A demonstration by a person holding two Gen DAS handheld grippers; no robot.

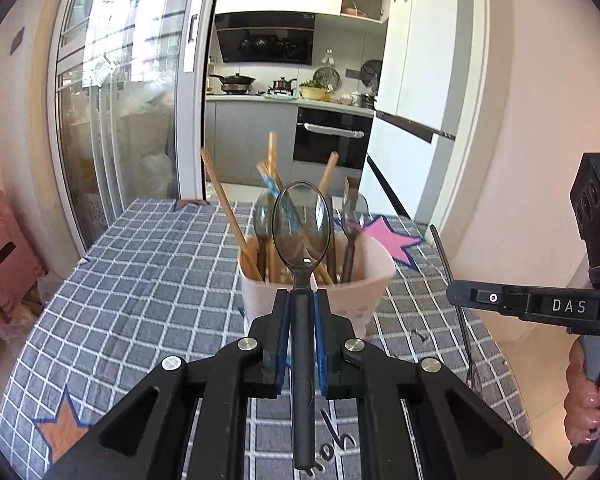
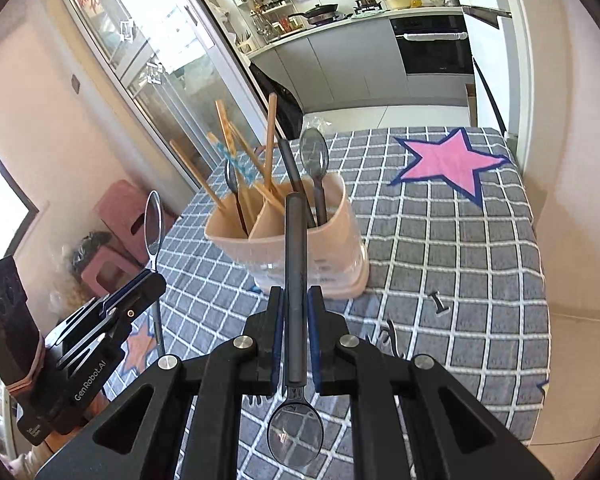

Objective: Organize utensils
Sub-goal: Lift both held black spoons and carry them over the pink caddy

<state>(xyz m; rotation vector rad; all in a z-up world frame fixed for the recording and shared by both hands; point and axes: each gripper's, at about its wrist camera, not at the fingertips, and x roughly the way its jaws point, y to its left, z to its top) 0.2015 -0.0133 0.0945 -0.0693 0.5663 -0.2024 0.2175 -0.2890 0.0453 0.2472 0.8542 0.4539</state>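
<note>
My left gripper (image 1: 302,296) is shut on the handle of a dark see-through spoon (image 1: 302,232), whose bowl points forward and up. Just behind it stands a beige utensil holder (image 1: 374,280) on the checked tablecloth. It holds wooden chopsticks (image 1: 224,204) and dark spoons (image 1: 354,208). My right gripper (image 2: 296,296) is shut on a second dark spoon (image 2: 294,240), handle end forward toward the holder (image 2: 340,240), bowl back near the camera. In the right wrist view, chopsticks (image 2: 270,136) fill the holder's left compartment and spoons (image 2: 314,156) the right. The left gripper (image 2: 152,276) shows at the left.
The table (image 2: 480,240) wears a grey checked cloth with a pink star (image 2: 448,160). Its right edge drops to a tiled floor. Pink stools (image 1: 0,240) stand left of the table by a sliding glass door (image 1: 120,120). A hand (image 1: 588,400) grips the right gripper's handle.
</note>
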